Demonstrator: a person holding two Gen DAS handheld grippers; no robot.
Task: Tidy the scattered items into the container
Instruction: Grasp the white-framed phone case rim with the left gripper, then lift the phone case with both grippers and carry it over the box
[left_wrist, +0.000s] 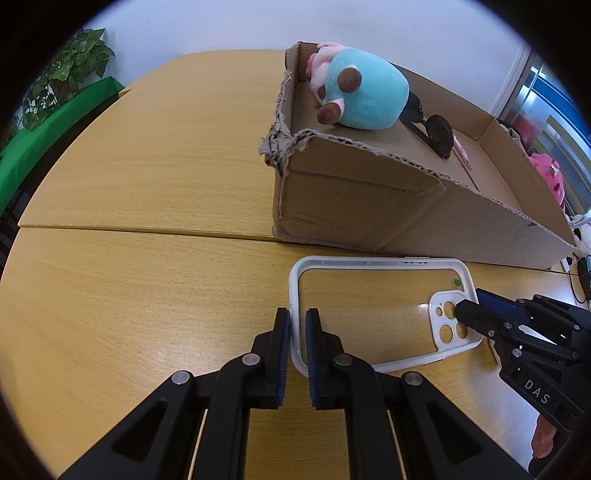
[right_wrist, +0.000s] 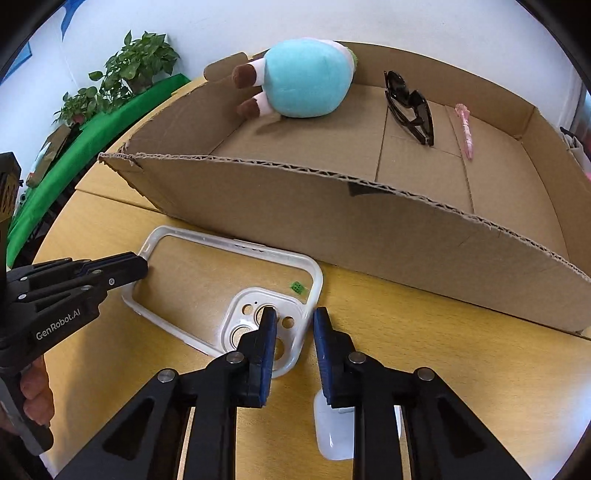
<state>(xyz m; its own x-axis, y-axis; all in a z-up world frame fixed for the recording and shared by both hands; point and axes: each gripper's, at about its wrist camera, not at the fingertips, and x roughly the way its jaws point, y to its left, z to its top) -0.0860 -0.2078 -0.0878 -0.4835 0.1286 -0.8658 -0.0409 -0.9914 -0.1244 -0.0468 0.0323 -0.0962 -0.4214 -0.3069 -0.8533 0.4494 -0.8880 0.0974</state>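
A clear phone case with a white rim (left_wrist: 373, 314) (right_wrist: 221, 291) lies on the wooden table in front of the cardboard box (left_wrist: 369, 206) (right_wrist: 332, 229). My left gripper (left_wrist: 298, 325) (right_wrist: 142, 271) straddles the case's short end rim, jaws narrowly apart, one finger on each side. My right gripper (right_wrist: 295, 321) (left_wrist: 466, 306) straddles the rim at the camera-cutout end, jaws slightly apart. Inside the box lie a teal plush toy (right_wrist: 306, 83) (left_wrist: 362, 92), black sunglasses (right_wrist: 410, 107) (left_wrist: 432, 134) and a pink pen (right_wrist: 464, 129) (left_wrist: 463, 151).
A white earbuds case (right_wrist: 332, 432) lies on the table under my right gripper. Potted plants (right_wrist: 125, 70) and a green cloth (left_wrist: 44, 136) stand beyond the table's far left. A pink plush (left_wrist: 550, 177) lies beyond the box's right side.
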